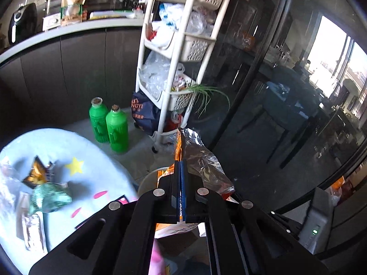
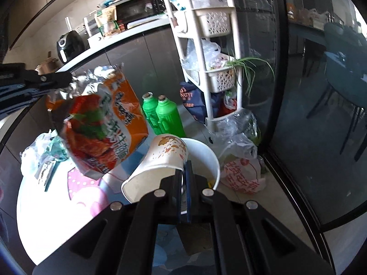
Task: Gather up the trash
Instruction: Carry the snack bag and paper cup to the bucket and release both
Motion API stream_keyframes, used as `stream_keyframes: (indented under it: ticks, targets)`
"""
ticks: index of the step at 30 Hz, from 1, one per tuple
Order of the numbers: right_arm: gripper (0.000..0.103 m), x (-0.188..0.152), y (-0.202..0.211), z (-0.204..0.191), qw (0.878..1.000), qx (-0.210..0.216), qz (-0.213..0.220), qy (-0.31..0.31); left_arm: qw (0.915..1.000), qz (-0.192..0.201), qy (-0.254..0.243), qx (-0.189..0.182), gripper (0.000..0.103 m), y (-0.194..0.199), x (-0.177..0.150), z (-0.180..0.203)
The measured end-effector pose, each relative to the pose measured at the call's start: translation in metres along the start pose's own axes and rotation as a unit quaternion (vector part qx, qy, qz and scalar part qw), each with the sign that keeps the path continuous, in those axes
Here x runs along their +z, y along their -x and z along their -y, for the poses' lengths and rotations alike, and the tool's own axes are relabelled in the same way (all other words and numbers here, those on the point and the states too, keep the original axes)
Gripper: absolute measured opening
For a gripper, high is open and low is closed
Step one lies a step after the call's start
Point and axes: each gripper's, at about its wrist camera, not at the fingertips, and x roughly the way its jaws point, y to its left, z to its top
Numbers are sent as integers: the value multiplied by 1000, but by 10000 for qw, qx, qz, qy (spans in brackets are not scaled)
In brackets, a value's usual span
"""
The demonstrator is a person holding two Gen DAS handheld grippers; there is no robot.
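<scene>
Above the white bucket [image 2: 207, 158], held up by the left gripper [image 1: 182, 171]: an orange snack bag [image 2: 107, 123], foil lining showing at its torn top, jaws pinched tight on its edge. Seen from the right wrist, hanging to the left of the bucket and over the round counter [image 2: 45, 210]. Beside the bucket's near rim, right gripper [image 2: 184, 183] with jaws closed narrow on the wall of a stained paper cup [image 2: 160, 160], tipped on its side, its open mouth toward the camera and its base leaning over the bucket's rim. Left of the bucket, on the pale blue cloth with a yellow star [image 1: 74, 165], more litter: a teal wrapper [image 1: 49, 198], a dark orange-and-black wrapper [image 1: 36, 171] and a silver foil packet [image 1: 34, 233]. Behind the bucket, on the floor, two green bottles [image 1: 109, 125] side by side, just beside a white tiered rack [image 1: 174, 52] stuffed with plastic bags. Right of the bucket, on the floor, a white bag with red print [image 2: 240, 174].
</scene>
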Motion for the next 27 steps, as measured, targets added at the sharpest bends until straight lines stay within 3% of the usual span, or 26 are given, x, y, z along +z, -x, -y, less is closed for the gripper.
stream_keyframes:
  ticks: [7, 14, 16, 18, 20, 25, 27]
  targets:
    - [5, -9, -24, 20, 9995, -104, -249, -149, 9993, -338, -18, 140, 0, -65, -7, 1]
    - [5, -13, -46, 31, 9986, -165, -428, -250, 9982, -543, -77, 234, 1, -96, -15, -8]
    - [5, -13, -50, 31, 9985, -158, -453, -246, 9979, -534, -99, 350, 8, -102, -17, -9]
    - [5, -12, -53, 30, 9985, -136, -467, -240, 9975, -492, -128, 494, 27, -103, -19, -11]
    - [5, -11, -57, 29, 9985, -125, -480, -223, 9974, -435, -102, 573, 34, -101, -20, -14]
    - [5, -9, -65, 26, 9983, -97, -531, -217, 9971, -452, -10, 619, 37, -99, -17, -21]
    - [5, -9, -70, 25, 9981, -83, -557, -230, 9970, -403, 19, 658, 51, -95, -16, -23]
